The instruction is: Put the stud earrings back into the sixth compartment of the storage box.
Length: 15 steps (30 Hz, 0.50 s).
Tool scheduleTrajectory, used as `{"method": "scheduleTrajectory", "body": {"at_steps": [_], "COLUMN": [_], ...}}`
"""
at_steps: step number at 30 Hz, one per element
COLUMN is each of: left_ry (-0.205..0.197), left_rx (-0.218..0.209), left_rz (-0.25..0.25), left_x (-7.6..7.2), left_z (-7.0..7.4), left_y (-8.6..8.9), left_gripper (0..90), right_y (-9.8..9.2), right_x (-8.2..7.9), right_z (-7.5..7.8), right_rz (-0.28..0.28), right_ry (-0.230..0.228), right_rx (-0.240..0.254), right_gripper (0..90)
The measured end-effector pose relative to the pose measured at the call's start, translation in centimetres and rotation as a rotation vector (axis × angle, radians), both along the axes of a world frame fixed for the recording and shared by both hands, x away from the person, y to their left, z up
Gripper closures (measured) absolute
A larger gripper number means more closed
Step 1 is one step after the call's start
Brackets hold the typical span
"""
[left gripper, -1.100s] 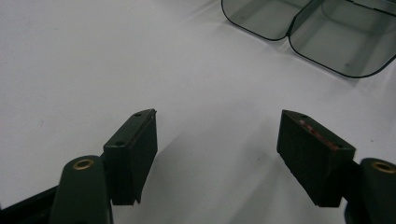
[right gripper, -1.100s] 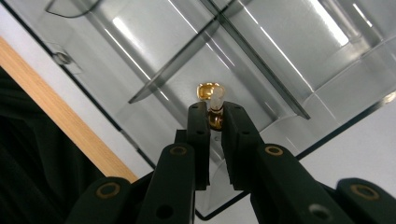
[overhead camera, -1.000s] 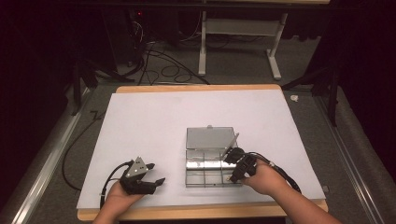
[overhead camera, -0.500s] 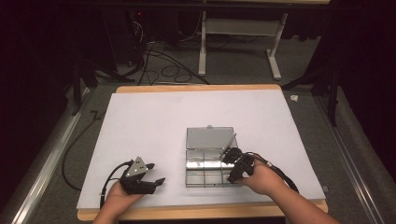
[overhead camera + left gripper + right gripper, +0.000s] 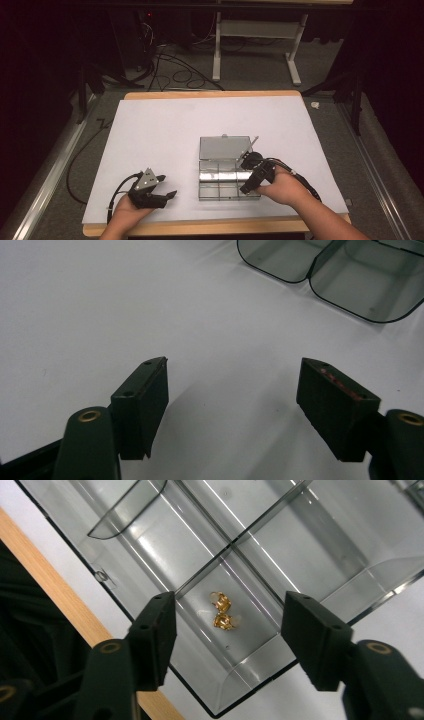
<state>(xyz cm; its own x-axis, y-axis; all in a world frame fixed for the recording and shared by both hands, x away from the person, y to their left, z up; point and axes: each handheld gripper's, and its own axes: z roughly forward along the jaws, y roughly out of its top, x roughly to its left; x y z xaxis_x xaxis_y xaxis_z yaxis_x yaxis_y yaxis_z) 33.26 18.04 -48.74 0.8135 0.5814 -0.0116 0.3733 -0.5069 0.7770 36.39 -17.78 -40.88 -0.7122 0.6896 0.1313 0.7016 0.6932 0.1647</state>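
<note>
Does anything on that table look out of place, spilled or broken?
Nothing stands out. The clear compartment box sits square on the white table with its lid tipped open. Two small gold earrings lie together in one compartment, below the right gripper, whose jaws have just been opening. The left gripper is open, holding nothing.

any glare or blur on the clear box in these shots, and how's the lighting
High view: dim, dark surroundings, a bright glare band across the clear plastic compartment box. Right gripper view: sharp, pale streaks on the dividers, two small gold earrings crisp. Left gripper view: evenly lit white table sheet, soft jaw shadows.
</note>
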Motion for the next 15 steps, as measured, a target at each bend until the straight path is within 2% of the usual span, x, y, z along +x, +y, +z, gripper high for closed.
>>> {"method": "scheduleTrajectory", "body": {"at_steps": [3, 6, 10, 15], "left_ry": [0.008, 0.003, 0.005, 0.004], "left_rx": [-0.006, 0.000, -0.004, -0.001], "left_rz": [0.001, 0.001, 0.001, 0.000], "left_x": [0.1, 0.0, 0.1, 0.0], "left_z": [0.0, 0.0, 0.0, 0.0], "left_y": [0.0, 0.0, 0.0, 0.0], "left_gripper": [29.4, 29.4, 29.4, 29.5], "right_y": [-0.1, -0.2, -0.4, -1.8], "right_x": [-0.1, -0.1, -0.1, 0.3], "right_z": [0.4, 1.0, 1.8, 2.7], "right_rz": [0.017, 0.008, -0.031, -0.077], "right_ry": [-0.012, -0.030, -0.033, -0.060], "right_rx": [0.000, 0.002, 0.001, 0.011], "right_gripper": [35.6, 33.6, 33.5, 33.4]}}
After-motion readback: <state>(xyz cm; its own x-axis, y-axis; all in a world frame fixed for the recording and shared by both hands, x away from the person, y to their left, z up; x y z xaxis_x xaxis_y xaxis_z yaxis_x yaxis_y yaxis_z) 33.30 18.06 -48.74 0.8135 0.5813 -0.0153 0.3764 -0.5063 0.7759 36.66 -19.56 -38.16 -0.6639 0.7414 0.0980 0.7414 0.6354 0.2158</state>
